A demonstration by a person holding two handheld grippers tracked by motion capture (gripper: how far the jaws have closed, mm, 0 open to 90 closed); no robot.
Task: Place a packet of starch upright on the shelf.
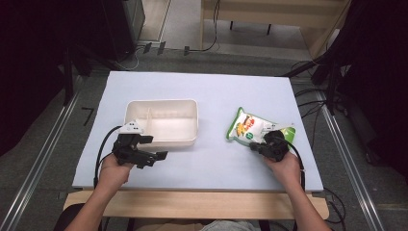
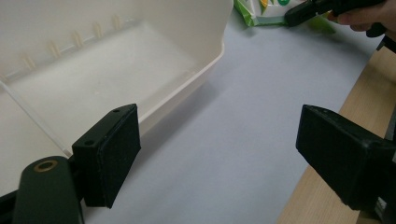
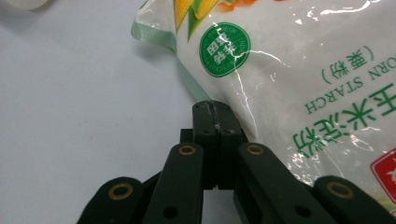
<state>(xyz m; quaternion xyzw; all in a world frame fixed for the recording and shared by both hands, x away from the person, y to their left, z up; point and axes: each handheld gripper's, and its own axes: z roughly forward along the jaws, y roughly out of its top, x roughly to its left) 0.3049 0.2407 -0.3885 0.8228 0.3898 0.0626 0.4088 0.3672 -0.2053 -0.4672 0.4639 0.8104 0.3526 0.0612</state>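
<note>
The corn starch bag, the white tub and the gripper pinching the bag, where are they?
corn starch bag [image 3: 299, 70]: right gripper view, its printed front.
white tub [image 1: 163, 103]: high view, its far rim.
right gripper [image 3: 215, 112]: right gripper view, shut jaw tips.

Both of the person's bare forearms come in from the near edge of the table, each hand wrapped around a black two-jaw gripper. The left hand [image 1: 114, 166] holds the left gripper [image 1: 153, 155] low and roughly level, its grey three-cornered plate on top and its cable looping back past the wrist; in the left gripper view its two black padded jaws stand wide apart with nothing between them. The right hand [image 1: 284, 162] holds the right gripper [image 1: 254, 146] tipped forward and down, and in the right gripper view its jaws are pressed together, pinching the edge of a white plastic pouch [image 3: 299, 74].
</note>
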